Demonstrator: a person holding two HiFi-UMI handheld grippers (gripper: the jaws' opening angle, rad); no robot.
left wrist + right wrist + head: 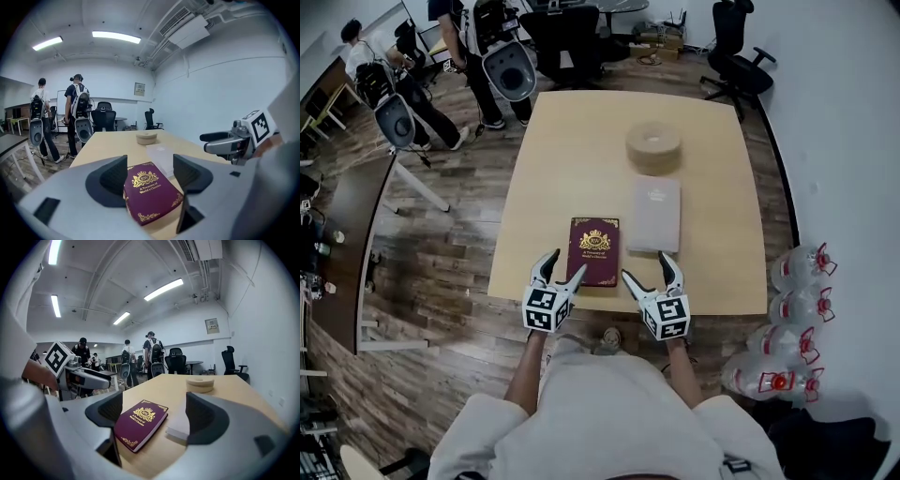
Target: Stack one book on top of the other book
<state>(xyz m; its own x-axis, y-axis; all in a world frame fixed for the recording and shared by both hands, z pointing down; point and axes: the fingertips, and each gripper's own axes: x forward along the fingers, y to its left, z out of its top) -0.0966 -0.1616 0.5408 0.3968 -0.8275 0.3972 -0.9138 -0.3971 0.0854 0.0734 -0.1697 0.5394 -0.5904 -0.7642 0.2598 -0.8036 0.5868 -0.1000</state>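
Observation:
A maroon book [593,250] with gold print lies flat near the table's front edge; it also shows as the maroon book [151,191] and the maroon book [140,423] in the gripper views. Right of it, slightly further back, lies a pale grey book [655,215], seen too as the grey book [161,154] and grey book [181,426]. My left gripper [558,271] hangs open at the maroon book's near left corner. My right gripper [652,270] stands open at its near right corner, in front of the grey book. Nothing is between either pair of jaws.
A round tan tape roll [653,147] sits further back on the wooden table [712,281]. Office chairs [737,56] and people with backpacks [478,56] stand beyond the table. Several water jugs [792,323] lie on the floor at the right.

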